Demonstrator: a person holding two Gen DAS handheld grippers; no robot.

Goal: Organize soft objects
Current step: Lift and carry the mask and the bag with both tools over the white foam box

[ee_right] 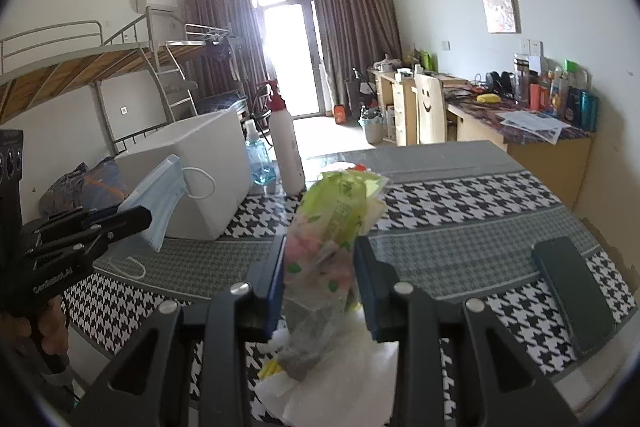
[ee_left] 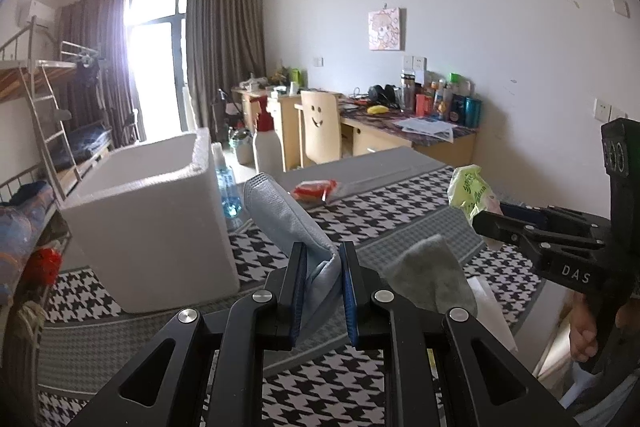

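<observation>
My left gripper (ee_left: 323, 267) is shut on a pale blue face mask (ee_left: 280, 211), which sticks up and to the left above the houndstooth table cloth (ee_left: 340, 387). In the right wrist view the same mask (ee_right: 160, 199) hangs from the left gripper (ee_right: 138, 221) in front of the white foam box (ee_right: 208, 163), one ear loop trailing on the cloth. My right gripper (ee_right: 320, 267) is shut on a green and pink soft tissue pack (ee_right: 332, 227), lifted off the table. The left wrist view shows that pack (ee_left: 468, 187) in the right gripper (ee_left: 482, 221).
The foam box (ee_left: 152, 219) stands open-topped at the left. A grey cloth (ee_left: 432, 275) and white paper (ee_right: 328, 379) lie near the front. A red packet (ee_left: 314, 189), a blue bottle (ee_right: 256, 155), a white spray bottle (ee_right: 286, 147) and a dark case (ee_right: 572, 291) also sit on the table.
</observation>
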